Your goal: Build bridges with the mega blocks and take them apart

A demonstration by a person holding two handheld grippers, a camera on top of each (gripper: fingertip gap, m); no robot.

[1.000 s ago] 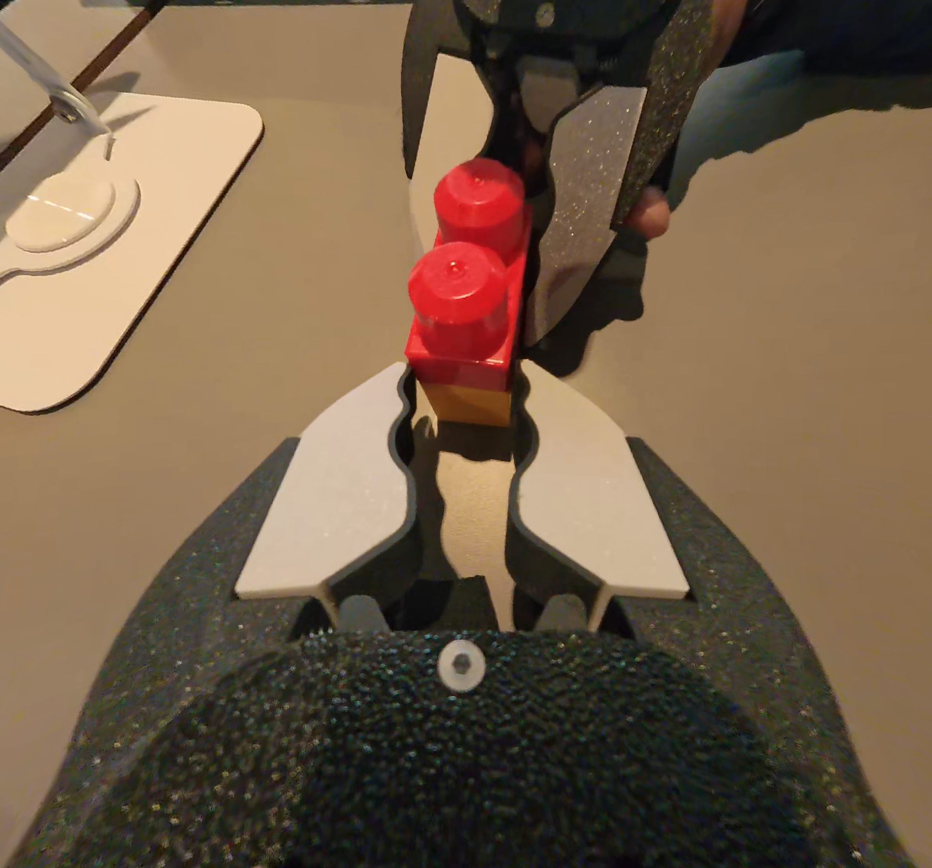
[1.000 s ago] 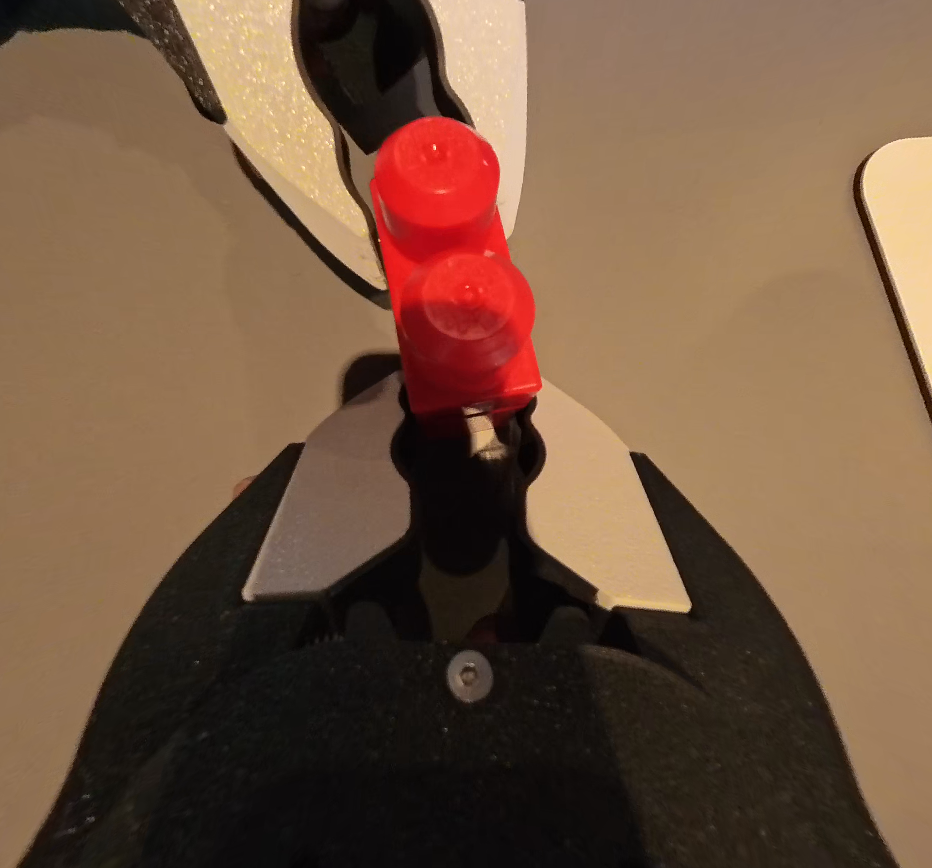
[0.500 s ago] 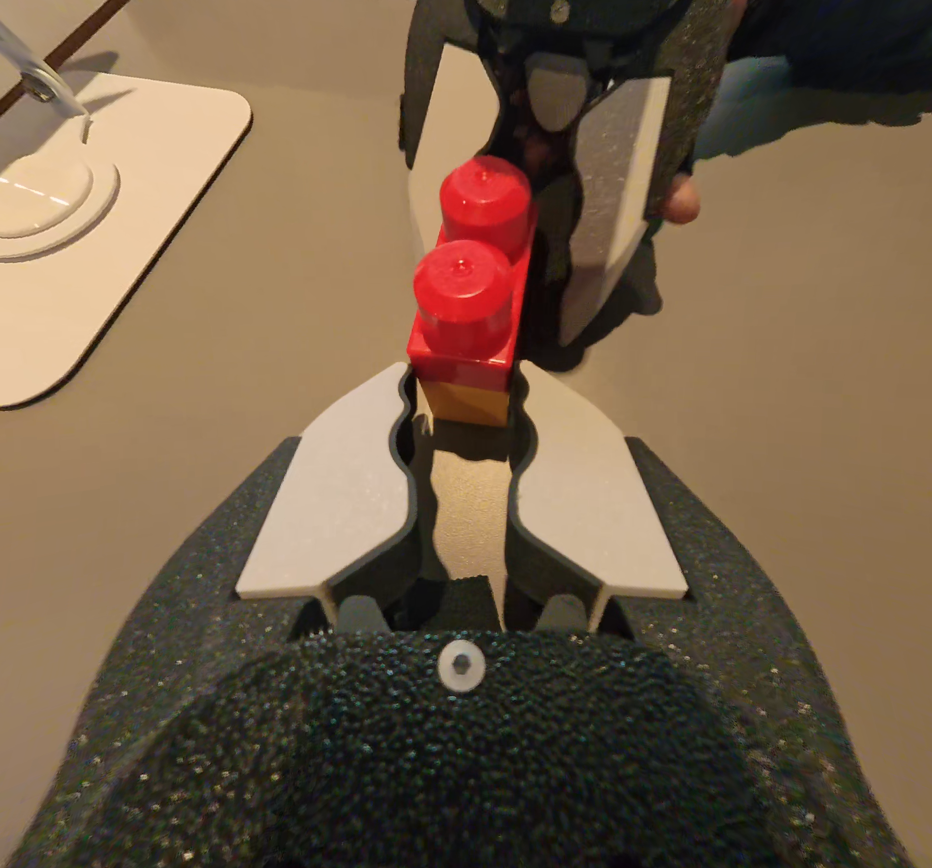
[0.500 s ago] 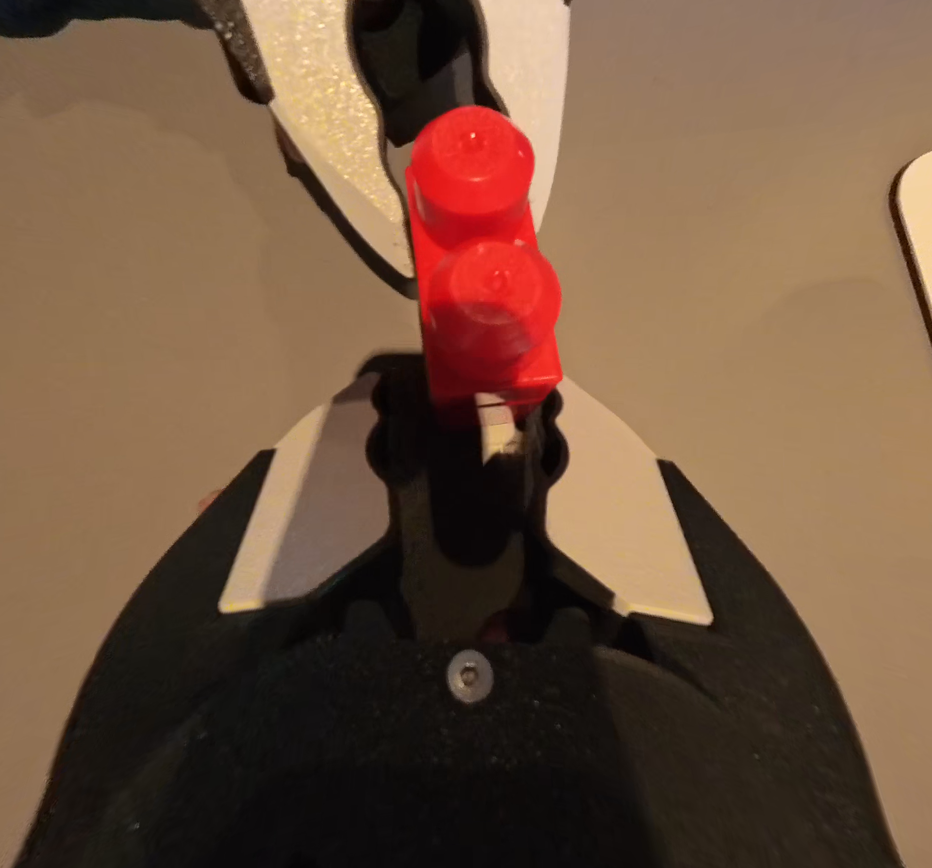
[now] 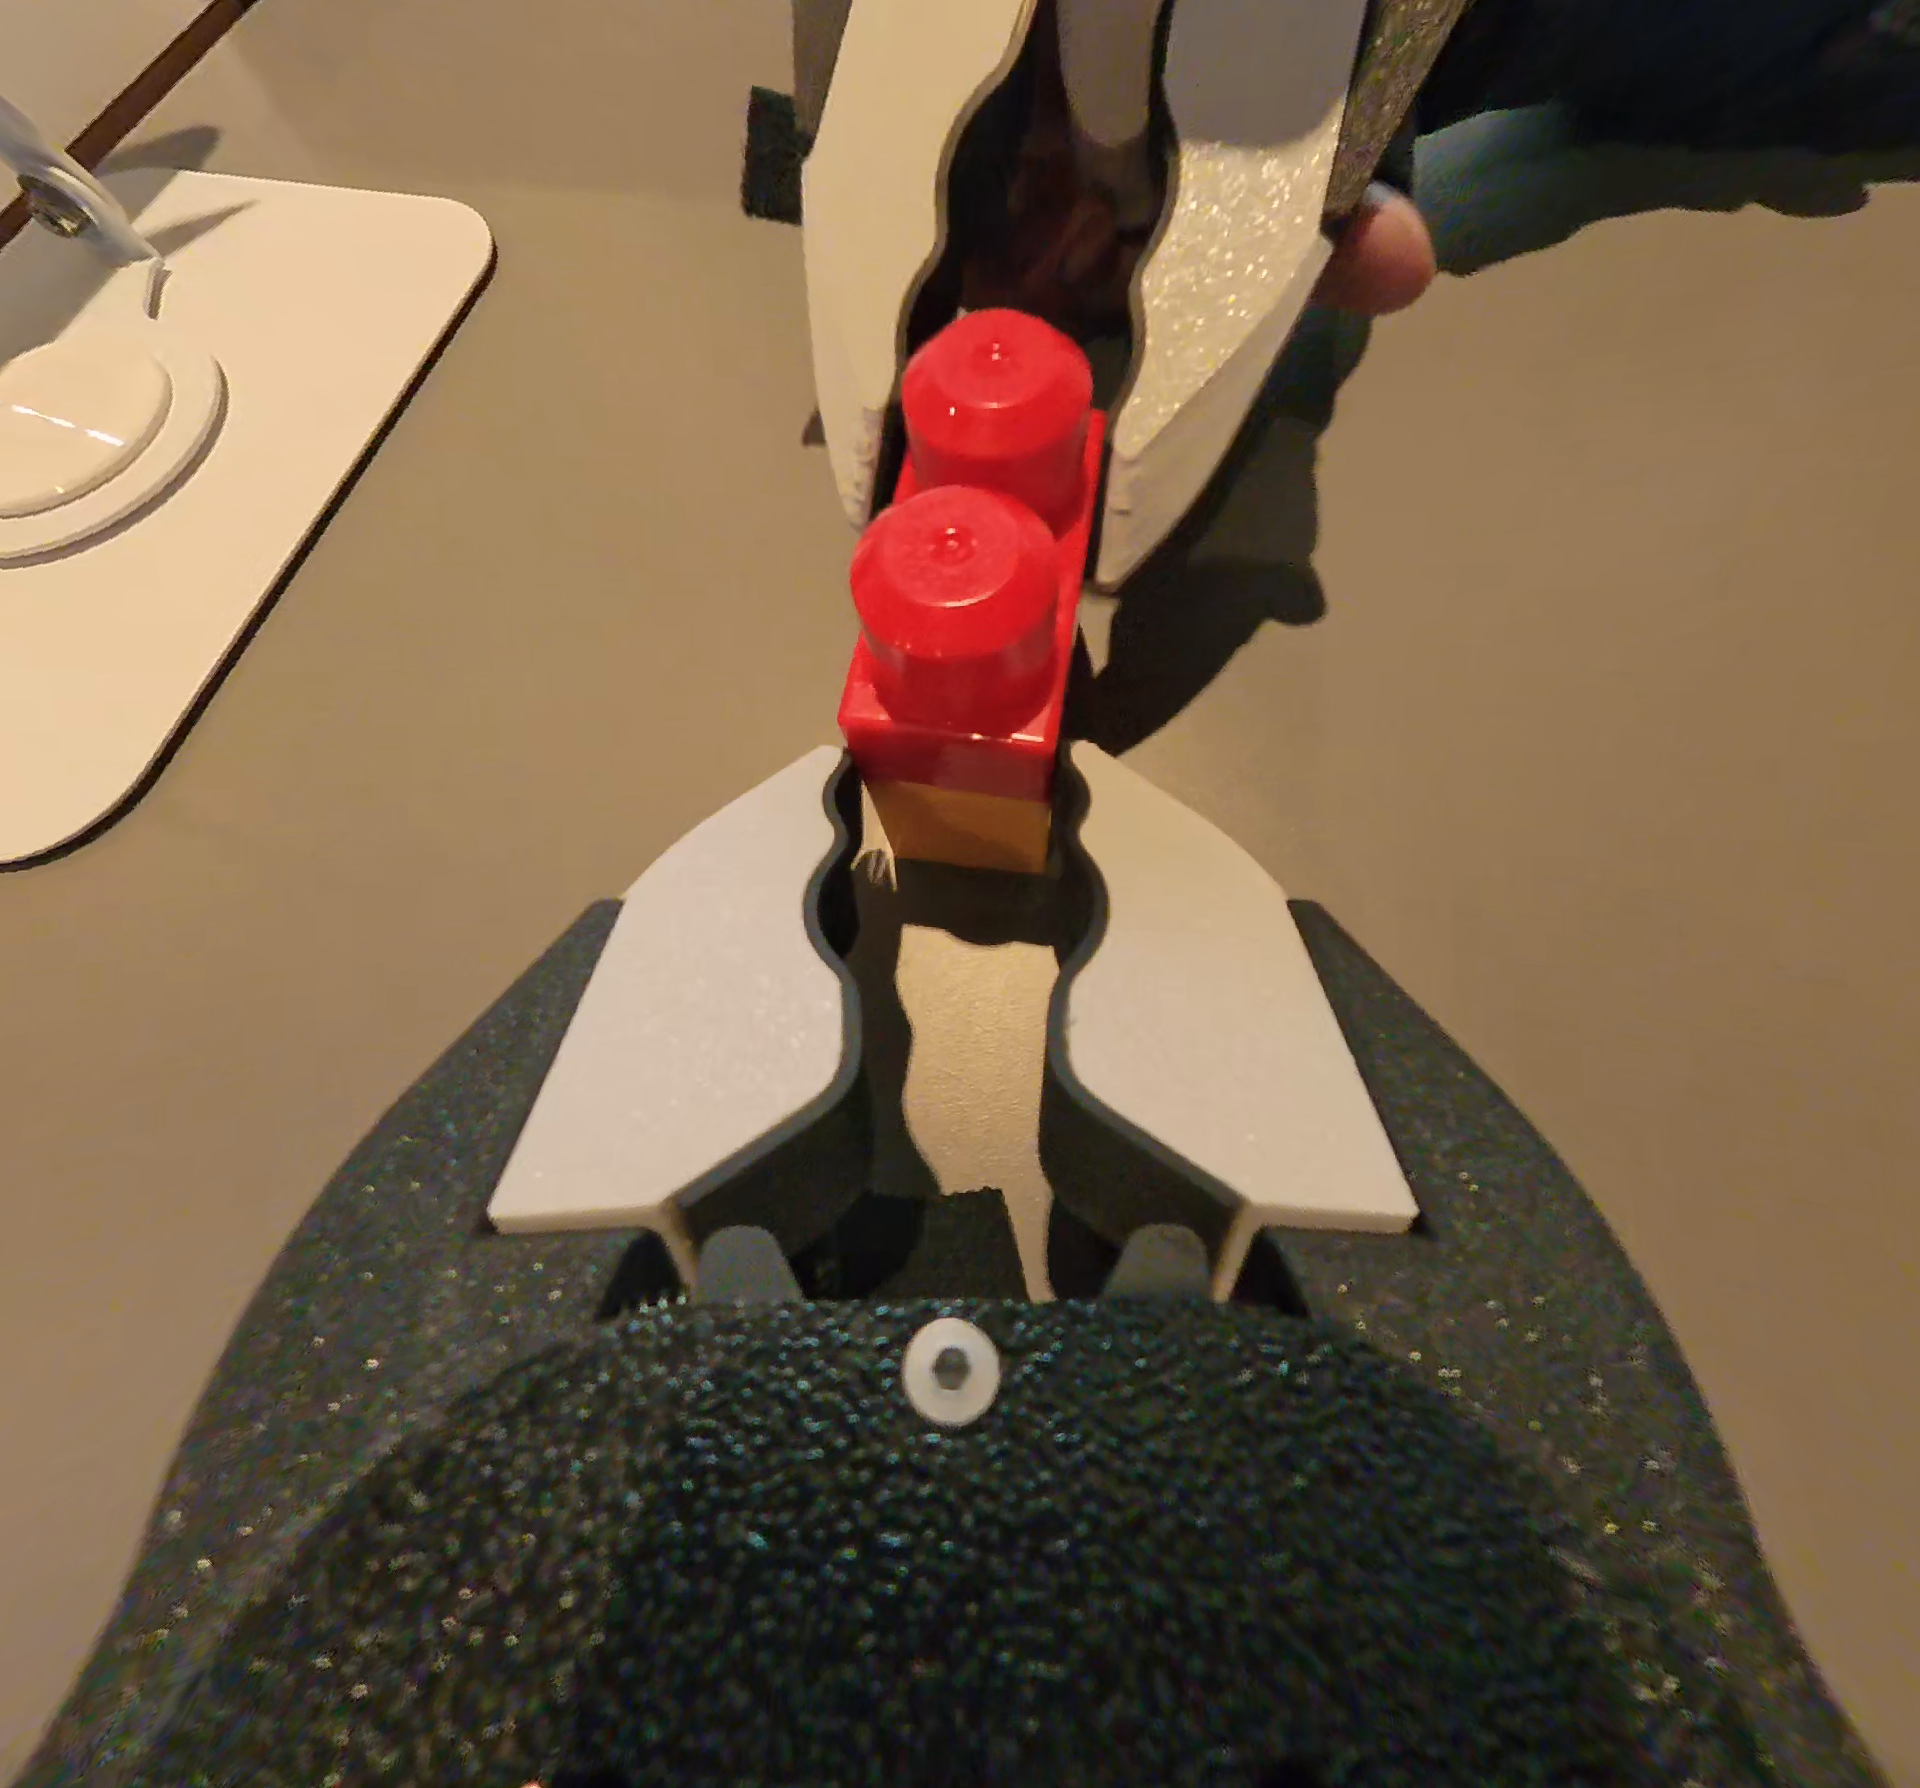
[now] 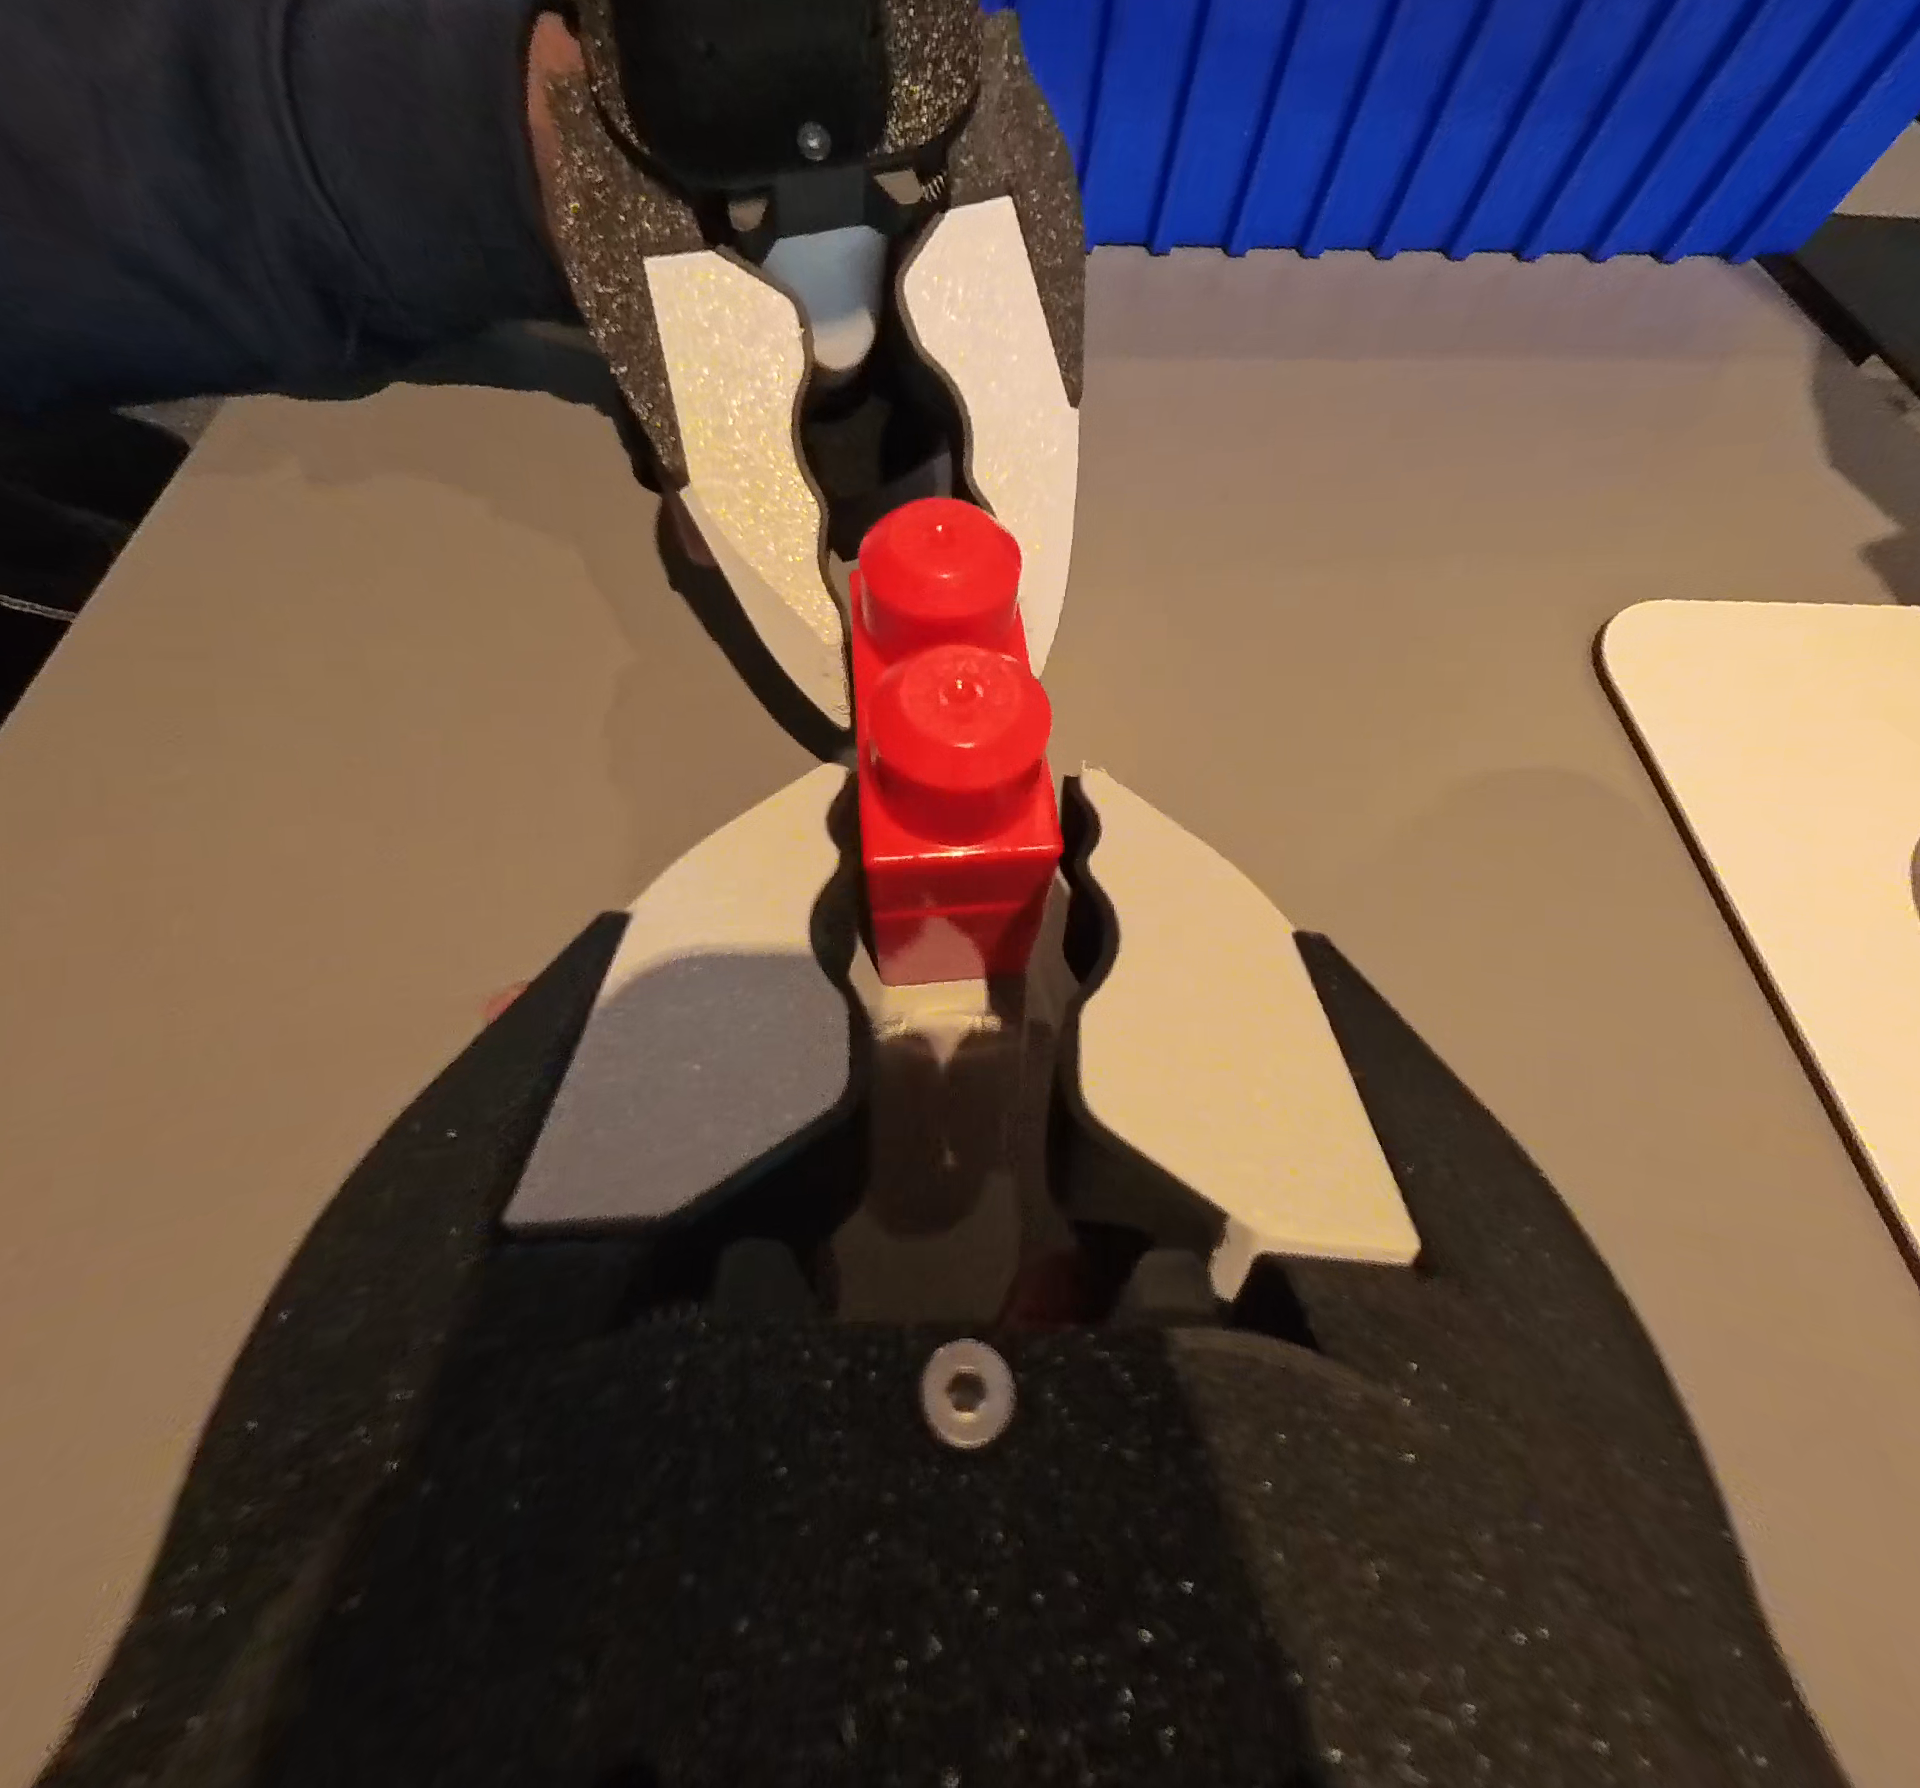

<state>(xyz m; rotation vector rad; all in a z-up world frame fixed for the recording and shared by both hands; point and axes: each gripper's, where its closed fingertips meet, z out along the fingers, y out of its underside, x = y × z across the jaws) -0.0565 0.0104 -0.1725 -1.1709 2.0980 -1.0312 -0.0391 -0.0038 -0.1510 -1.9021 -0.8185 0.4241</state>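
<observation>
A red two-stud block point(image 5: 956, 616) sits on a yellow block point(image 5: 961, 829) just above the grey table. My left gripper point(image 5: 961, 782) is shut on the yellow block at the stack's near end. My right gripper point(image 5: 987, 538) faces it, one finger on each side of the red block's far stud. In the right wrist view my right gripper point(image 6: 956, 782) is shut on the red block point(image 6: 956, 803), and the left gripper point(image 6: 940, 668) comes in from the far side. A pale edge shows under the red block there; I cannot tell what it is.
A white board point(image 5: 260, 450) carrying a clear stand lies to the left; it also shows in the right wrist view point(image 6: 1787, 803). A blue ribbed bin point(image 6: 1455, 76) stands at the table's back. A dark sleeve point(image 6: 260, 180) holds the left gripper. The table edge point(image 6: 114, 533) runs past it. The tips of both grippers are at nearly the same place.
The right gripper has swung from a steep, tilted angle to level, so both its fingers now flank the red block's far stud. The left gripper and the stack have barely moved.
</observation>
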